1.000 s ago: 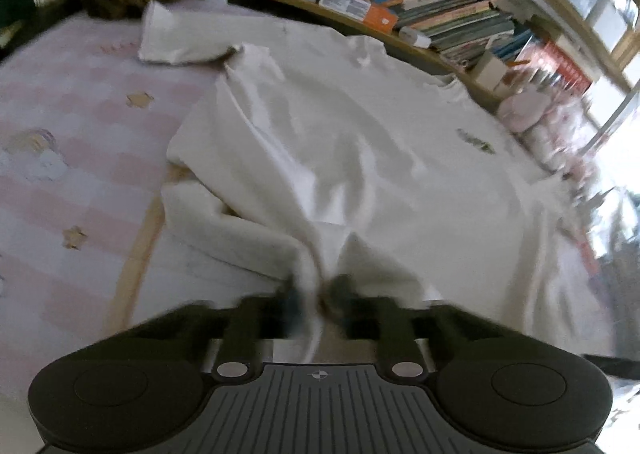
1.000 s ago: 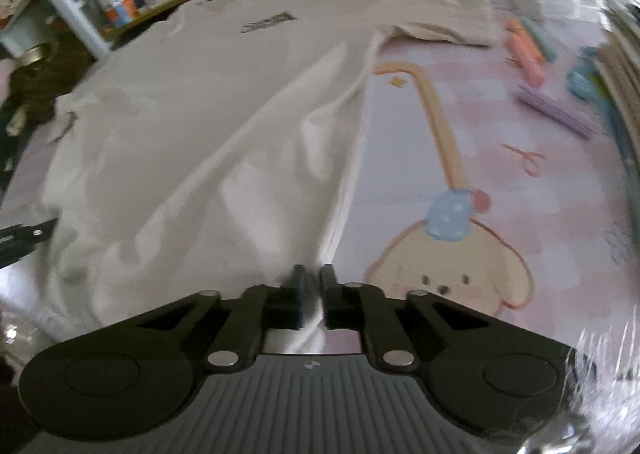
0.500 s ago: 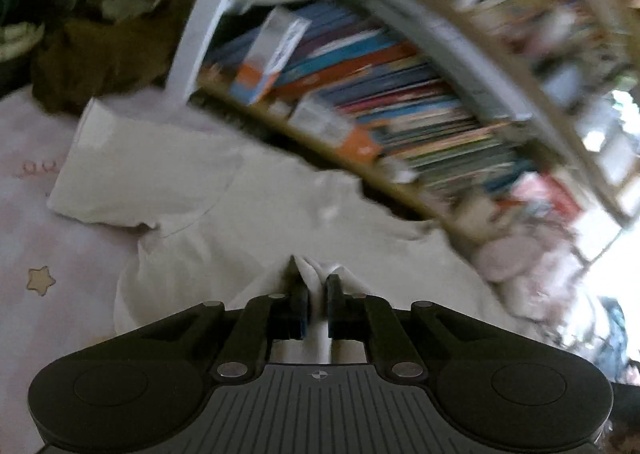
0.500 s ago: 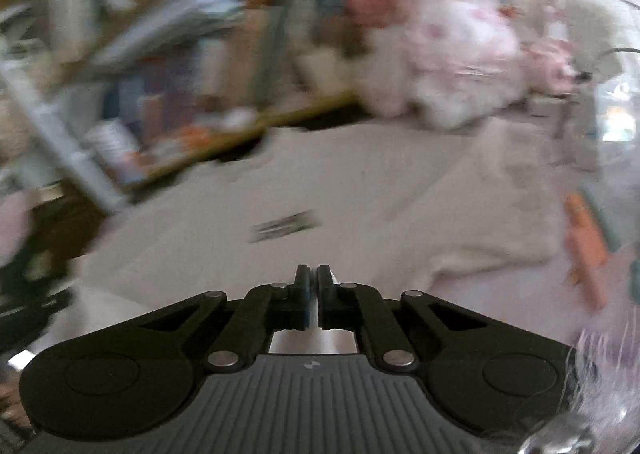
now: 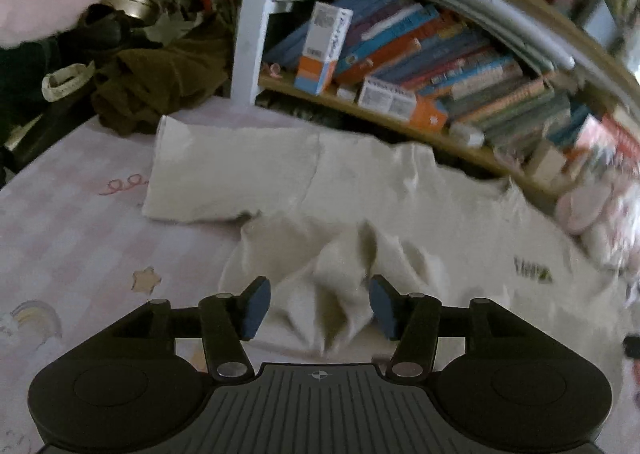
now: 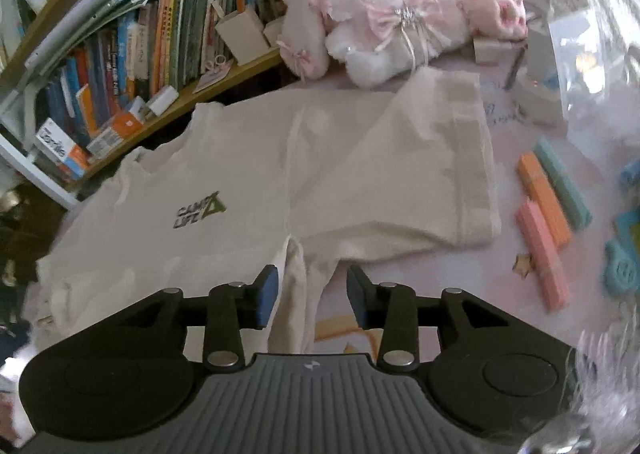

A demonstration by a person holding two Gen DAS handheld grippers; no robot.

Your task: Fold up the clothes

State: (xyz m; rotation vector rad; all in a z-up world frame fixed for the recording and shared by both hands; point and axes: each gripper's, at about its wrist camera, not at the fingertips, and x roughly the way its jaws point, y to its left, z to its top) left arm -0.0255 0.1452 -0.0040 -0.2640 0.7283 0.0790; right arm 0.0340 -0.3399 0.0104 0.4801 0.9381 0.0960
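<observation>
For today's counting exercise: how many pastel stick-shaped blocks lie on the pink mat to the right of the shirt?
3, side by side right of the cream shirt: the pink block nearest, the orange block in the middle, the teal block farthest right. Glare at the right edge may hide more.

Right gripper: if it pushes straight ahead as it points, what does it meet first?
Probably the cream T-shirt: a bunched ridge of it lies between the right gripper's opening jaws, unpinched. Depth is unclear.

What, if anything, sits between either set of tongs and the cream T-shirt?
Nothing visible. A fold of the T-shirt already lies between the opening left tongs, and its bunched edge between the opening right tongs.
</observation>
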